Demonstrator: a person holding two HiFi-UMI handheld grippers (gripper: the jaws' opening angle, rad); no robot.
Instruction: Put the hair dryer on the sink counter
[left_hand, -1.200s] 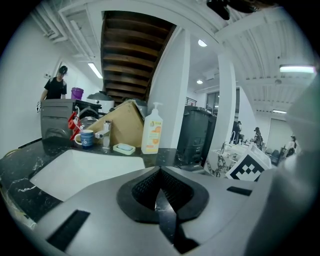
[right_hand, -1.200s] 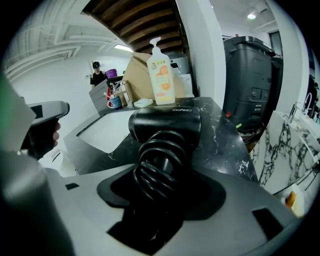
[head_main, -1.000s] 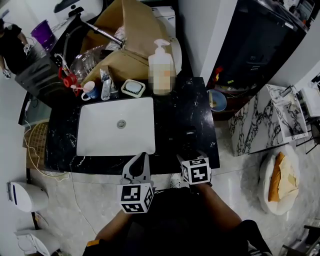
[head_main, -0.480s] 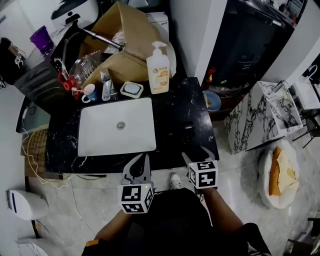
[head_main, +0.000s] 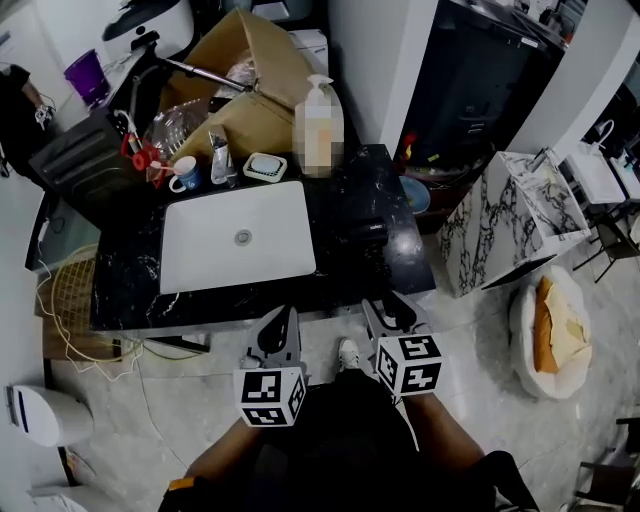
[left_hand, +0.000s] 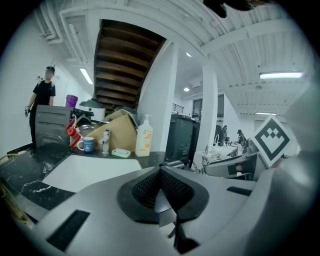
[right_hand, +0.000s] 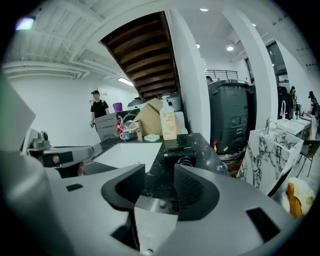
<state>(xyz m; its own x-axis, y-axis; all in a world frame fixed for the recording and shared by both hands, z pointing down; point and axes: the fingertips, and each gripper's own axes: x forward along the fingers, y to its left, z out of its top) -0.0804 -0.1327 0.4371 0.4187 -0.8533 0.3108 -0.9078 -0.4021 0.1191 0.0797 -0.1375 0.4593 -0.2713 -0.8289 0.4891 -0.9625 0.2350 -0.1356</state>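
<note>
The dryer (right_hand: 182, 150) is laid on the counter (head_main: 130, 285) beside the sink (head_main: 220, 265), likely so it is kept dry. The left tongs (left_hand: 160, 172) are pressed together, empty. The right tongs (right_hand: 160, 187) are being closed on nothing.

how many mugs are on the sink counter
1: a blue-and-white mug at the back left of the sink counter, beside the faucet. Others may be hidden among the clutter by the cardboard box.
</note>
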